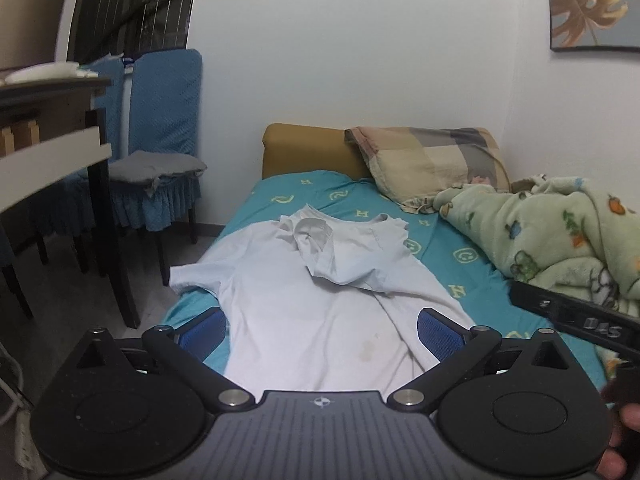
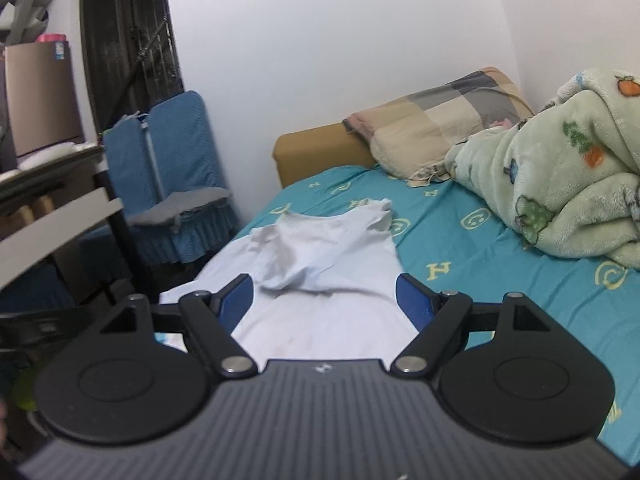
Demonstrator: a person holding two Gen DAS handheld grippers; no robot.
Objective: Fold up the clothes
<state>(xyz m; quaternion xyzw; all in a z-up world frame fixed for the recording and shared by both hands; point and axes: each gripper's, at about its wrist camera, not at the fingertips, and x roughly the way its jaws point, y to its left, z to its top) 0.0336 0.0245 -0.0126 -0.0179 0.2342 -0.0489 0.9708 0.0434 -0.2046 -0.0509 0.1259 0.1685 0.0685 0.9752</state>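
Observation:
A white short-sleeved shirt (image 1: 304, 300) lies on the teal bed sheet (image 1: 472, 280), its right sleeve folded in over the chest and its left sleeve spread toward the bed's left edge. My left gripper (image 1: 320, 330) is open and empty, hovering above the shirt's lower part. My right gripper (image 2: 324, 298) is open and empty too, above the same shirt (image 2: 332, 264) from the right side. Part of the right gripper (image 1: 580, 320) shows at the right edge of the left wrist view.
A checked pillow (image 1: 432, 164) and a green fleece blanket (image 1: 552, 232) lie at the bed's head and right side. Blue-covered chairs (image 1: 160, 140) and a dark table (image 1: 60, 128) stand left of the bed.

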